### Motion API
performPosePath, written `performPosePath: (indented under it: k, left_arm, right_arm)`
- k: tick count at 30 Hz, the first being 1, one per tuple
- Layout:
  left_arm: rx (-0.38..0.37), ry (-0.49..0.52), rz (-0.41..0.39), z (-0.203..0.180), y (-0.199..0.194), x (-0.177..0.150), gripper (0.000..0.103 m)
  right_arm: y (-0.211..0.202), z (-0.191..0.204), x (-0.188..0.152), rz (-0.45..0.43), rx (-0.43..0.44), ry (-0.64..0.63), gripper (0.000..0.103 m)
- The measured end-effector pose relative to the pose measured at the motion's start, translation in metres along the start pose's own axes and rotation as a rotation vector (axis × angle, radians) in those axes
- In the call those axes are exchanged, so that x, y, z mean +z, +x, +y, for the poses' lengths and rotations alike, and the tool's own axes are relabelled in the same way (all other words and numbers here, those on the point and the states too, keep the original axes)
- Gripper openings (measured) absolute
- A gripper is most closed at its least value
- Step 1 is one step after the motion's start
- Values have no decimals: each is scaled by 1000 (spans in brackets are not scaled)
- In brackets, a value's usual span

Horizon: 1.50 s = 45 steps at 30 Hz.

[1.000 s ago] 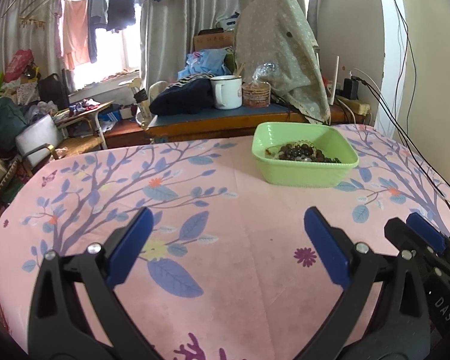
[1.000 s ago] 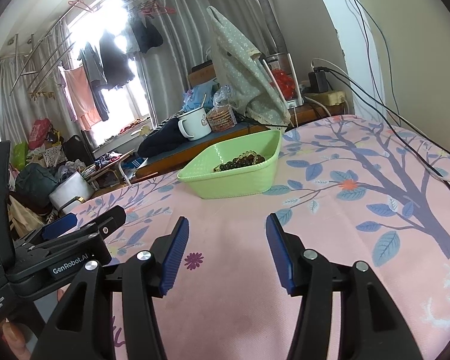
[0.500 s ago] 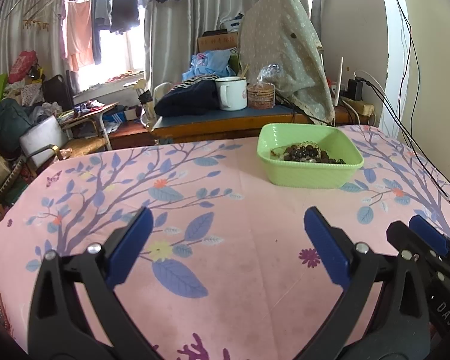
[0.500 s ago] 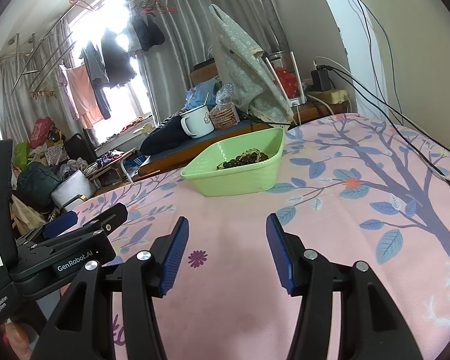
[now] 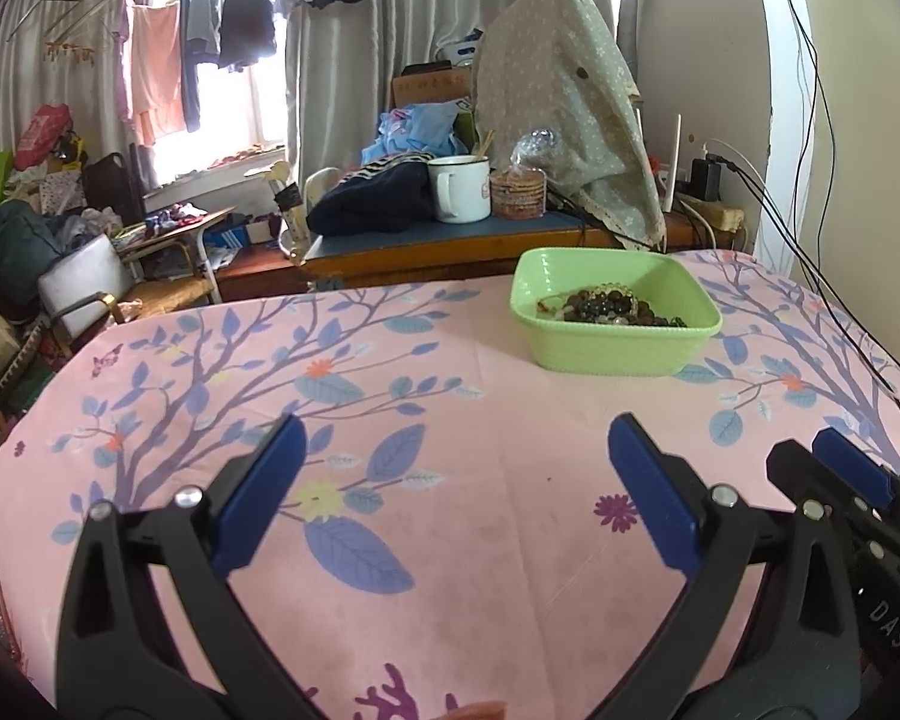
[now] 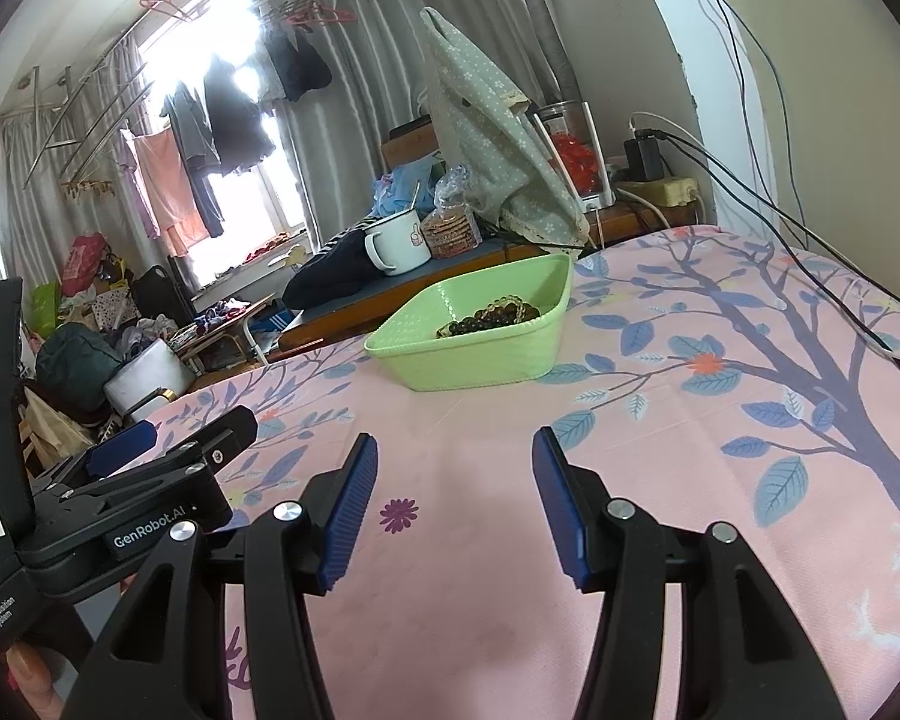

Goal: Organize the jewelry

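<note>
Left wrist view: left gripper fills the lower half of the frame, its 2 blue pads spread wide, nothing between them but pink cloth. Pads hang over the table, which wears a pink cover printed with blue-leaved trees; whether the tips touch the cloth cannot be told from this angle.

Green tray sits right of centre, toward the far edge of the table, well apart from both grippers. Inside it a heap of jewelry: dark beads, 1 paler beaded loop on top. The near wall of the tray hides the lower part of the heap, and single pieces cannot be counted.

Right gripper enters at the lower right edge of this view (only 1 blue pad and black arm showing, the rest cut off).

Right wrist view: right gripper at bottom centre, pads parted by a moderate gap, narrower than the left pair, holding nothing. Tray sits just above centre, jewelry half hidden behind its rim. Left gripper lies at lower left, seen side-on; its spread is unreadable here. A fingertip shows at the bottom left corner, the hand otherwise out of frame.

Behind the table: a white mug on a low blue-topped bench, beside a dotted cloth draped over something unseen.
</note>
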<state>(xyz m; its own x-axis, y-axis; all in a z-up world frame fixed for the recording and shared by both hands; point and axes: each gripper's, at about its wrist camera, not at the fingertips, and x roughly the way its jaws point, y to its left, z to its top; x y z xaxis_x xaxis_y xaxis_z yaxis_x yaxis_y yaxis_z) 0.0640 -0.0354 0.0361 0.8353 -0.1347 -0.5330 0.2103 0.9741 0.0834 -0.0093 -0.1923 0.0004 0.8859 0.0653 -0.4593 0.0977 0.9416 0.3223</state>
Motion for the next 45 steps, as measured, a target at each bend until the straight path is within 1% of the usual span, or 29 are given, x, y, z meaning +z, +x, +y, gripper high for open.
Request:
performPosePath:
  k: [11,22,26,33,45]
  left_arm:
    - [-7,-2,30,2,3,-1,97]
    - [-13,2,29,0,2,-2,97]
    - [-5,7,28,-2,2,-2,97]
    - [-19,6,37,-3,3,-3,97]
    - [-29,20,95,-8,9,-5,97]
  right_arm:
    - [0,1,0,2,1,0,26]
    - [0,1,0,1,1,1,26]
    - [1,1,0,2,1,1,26]
    - [1,0,0,3,1,2,26]
    - [1,1,0,4,2,1,26]
